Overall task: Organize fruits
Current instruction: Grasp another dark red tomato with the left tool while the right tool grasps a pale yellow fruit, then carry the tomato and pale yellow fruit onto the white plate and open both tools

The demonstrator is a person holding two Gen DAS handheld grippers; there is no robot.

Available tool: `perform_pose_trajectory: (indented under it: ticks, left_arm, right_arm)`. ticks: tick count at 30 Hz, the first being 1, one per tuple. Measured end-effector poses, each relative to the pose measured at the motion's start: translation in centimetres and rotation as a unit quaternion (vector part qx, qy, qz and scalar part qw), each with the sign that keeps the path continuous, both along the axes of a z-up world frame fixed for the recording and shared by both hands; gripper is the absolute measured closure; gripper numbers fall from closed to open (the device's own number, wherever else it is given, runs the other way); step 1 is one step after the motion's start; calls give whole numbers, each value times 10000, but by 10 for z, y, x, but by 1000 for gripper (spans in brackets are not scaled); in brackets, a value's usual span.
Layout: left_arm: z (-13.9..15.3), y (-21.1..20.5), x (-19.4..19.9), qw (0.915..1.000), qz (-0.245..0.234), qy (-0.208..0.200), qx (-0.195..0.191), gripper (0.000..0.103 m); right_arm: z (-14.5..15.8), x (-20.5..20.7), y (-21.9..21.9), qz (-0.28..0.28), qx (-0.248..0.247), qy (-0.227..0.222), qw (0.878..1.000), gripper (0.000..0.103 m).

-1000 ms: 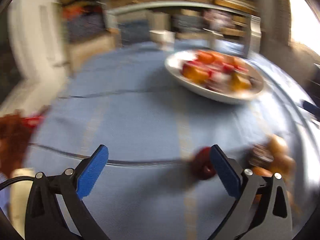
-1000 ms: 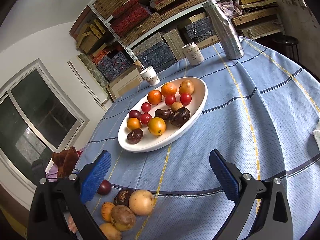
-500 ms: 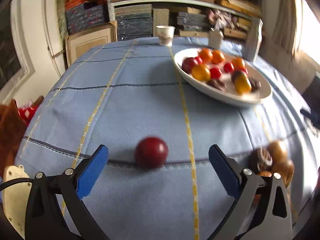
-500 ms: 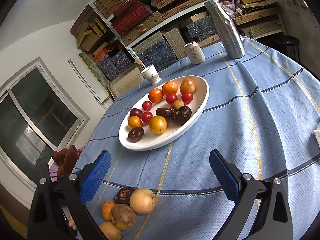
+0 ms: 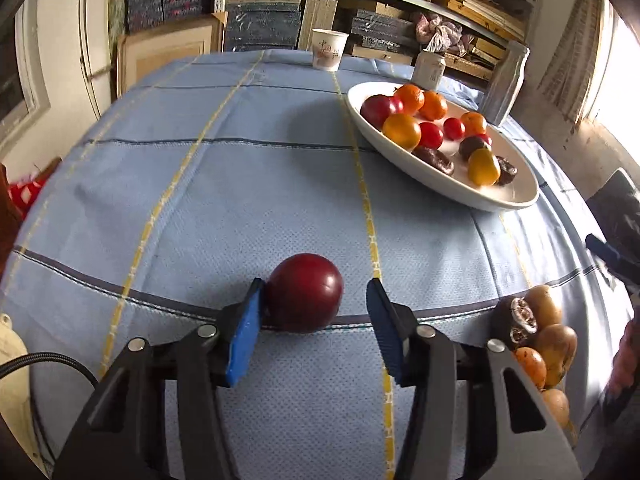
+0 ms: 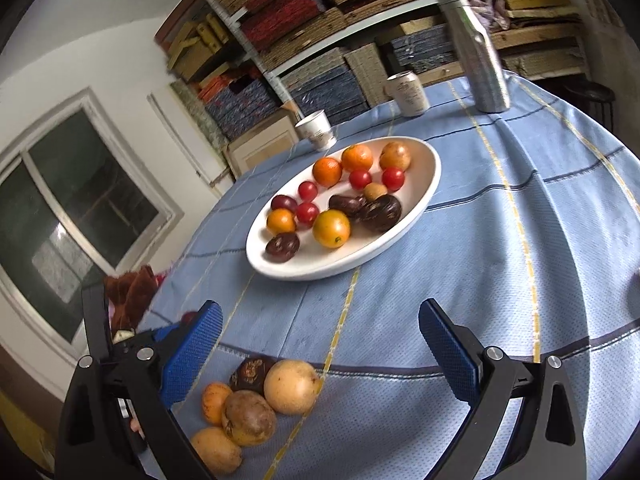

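A dark red plum [image 5: 305, 293] lies on the blue tablecloth between the fingers of my left gripper [image 5: 314, 322]. The left pad [image 5: 245, 340] touches it; a gap shows at the right pad [image 5: 382, 330], so the jaws are partly closed, not clamped. A white oval plate [image 5: 516, 200] holds several oranges, cherry tomatoes and dark fruits; it also shows in the right wrist view [image 6: 416, 216]. My right gripper [image 6: 318, 346] is open and empty above a loose fruit pile [image 6: 256, 400].
A paper cup [image 5: 329, 49], a can [image 6: 408, 94] and a steel bottle [image 6: 478, 52] stand at the table's far side. The fruit pile [image 5: 540, 340] lies at the right in the left wrist view. Shelves of boxes stand behind; a window is at left.
My left gripper has moved up to the plum and its jaws have narrowed around it. The right gripper has shifted slightly over the fruit pile and stays open.
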State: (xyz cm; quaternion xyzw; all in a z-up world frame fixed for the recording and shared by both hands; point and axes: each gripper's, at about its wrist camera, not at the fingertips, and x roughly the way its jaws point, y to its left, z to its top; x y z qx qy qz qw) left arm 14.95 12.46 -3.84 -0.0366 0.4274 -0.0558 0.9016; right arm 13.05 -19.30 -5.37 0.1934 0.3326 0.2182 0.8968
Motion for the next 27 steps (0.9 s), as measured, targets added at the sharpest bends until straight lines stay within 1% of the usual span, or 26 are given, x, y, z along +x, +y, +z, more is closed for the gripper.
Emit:
perform_pose_trajectory:
  ticks: [2,5,8,10,12,13,14,15,21,25,26,27]
  left_arm:
    - [0,-3,-1,10000,-25,-19,57,52]
    - [-3,-5,5,9999,-34,55,101,54]
    - [-6,-3,11,9999,-18,158,45,59]
    - [-6,-2,10,9999,-3,140,21,62]
    - [-6,-1,10,9999,11,142,12,62]
    - [-6,-1,10,9999,11,140,15,62]
    - [-6,-1,10,9999,8,137,22,62]
    - [-5,-1,10,9999,5,134,25,62]
    - [-6,-1,10,9999,-1,145,67,62]
    - [-6,-2,10,9998,-6,146,93,62]
    - [-6,-3,10,9998,-12,146,101,62]
    - [-6,-3,9,9998,-14,143,111,62]
  right_arm:
    - [-1,-2,6,91,-127,-9,9999,4]
    - [-4,-3,14,263,-299,68,9992,4]
    - [-9,-5,22,451,-475,153,9977,4]
    - [-13,-7,27,612,-519,257,9964,12]
    - [-17,-5,29,768,-441,407,9952,28]
    - [-20,-4,30,799,-422,481,9947,33]
    - [-24,-1,30,844,-395,618,9937,43]
    - [-27,1,30,882,-332,734,9928,48]
    - [-40,6,36,1077,-131,1069,9883,49]
    - [-41,6,35,1073,-22,1080,9883,50]
    - [-41,6,35,1066,-17,1080,9884,63]
    - [-43,7,37,1188,79,1155,9861,64]
